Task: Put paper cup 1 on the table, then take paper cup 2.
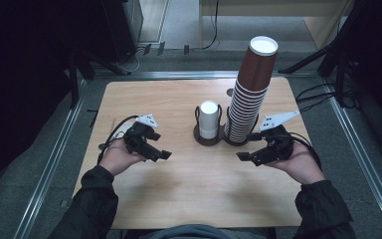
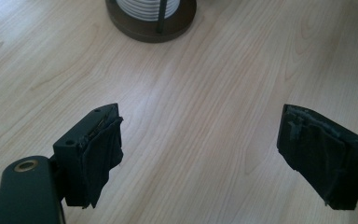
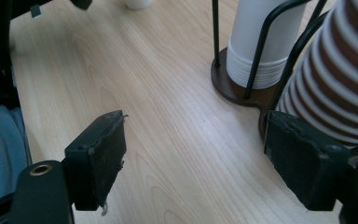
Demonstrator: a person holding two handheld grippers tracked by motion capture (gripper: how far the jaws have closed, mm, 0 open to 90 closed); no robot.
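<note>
Two cup stacks in the holder [image 1: 218, 137]: white stack [image 1: 209, 119], tall brown stack [image 1: 248, 94]. Your left gripper [image 1: 162, 155] and right gripper [image 1: 243, 156] flank it, fingers spread, empty; the right gripper view shows the holder's wires.

A dark two-ring cup holder [image 1: 218, 138] stands on a light wooden surface [image 1: 189, 189]. Its left ring holds a short stack of white cups [image 1: 209, 119]; its right ring carries a tall, leaning stack of brown paper cups [image 1: 248, 94] with white rims. Left of the holder, well apart from it, a hand grips the left claw [image 1: 163, 155], pointed toward the holder. Just beside the holder's right ring, the right claw [image 1: 243, 156] hovers near the brown stack's base. Both sleeves are dark.
</note>
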